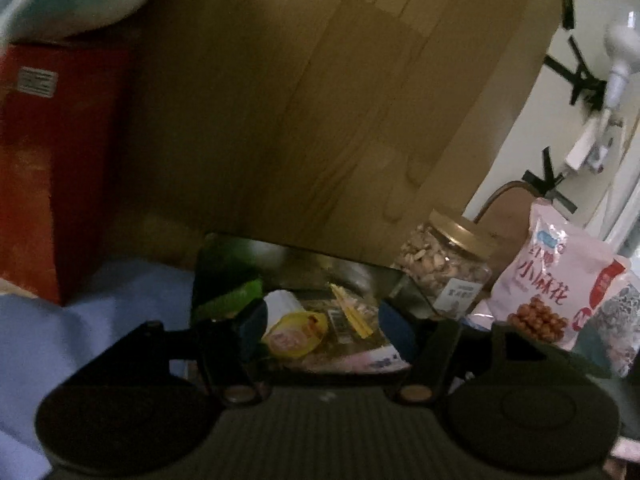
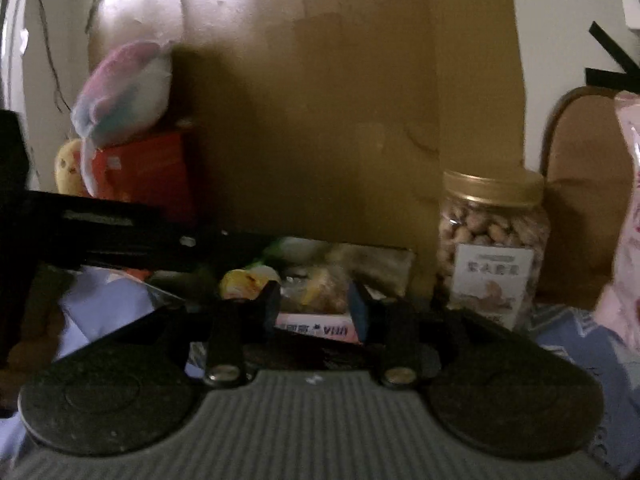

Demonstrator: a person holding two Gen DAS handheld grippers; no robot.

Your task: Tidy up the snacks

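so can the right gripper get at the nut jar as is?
Probably yes. The nut jar stands upright just right of the right gripper, whose jaws are open and empty; nothing sits between them, though the pink bag crowds its far side.

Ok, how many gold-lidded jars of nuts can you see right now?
1. The jar of nuts stands upright beside the wooden board, left of the pink snack bag. Others may be hidden behind the bag or board.

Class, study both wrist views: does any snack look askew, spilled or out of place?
Nothing is spilled. The clear gold-lidded nut jar stands upright and closed beside the tall brown wooden board. The small snack packets lie jumbled in the shallow container, still unsorted.
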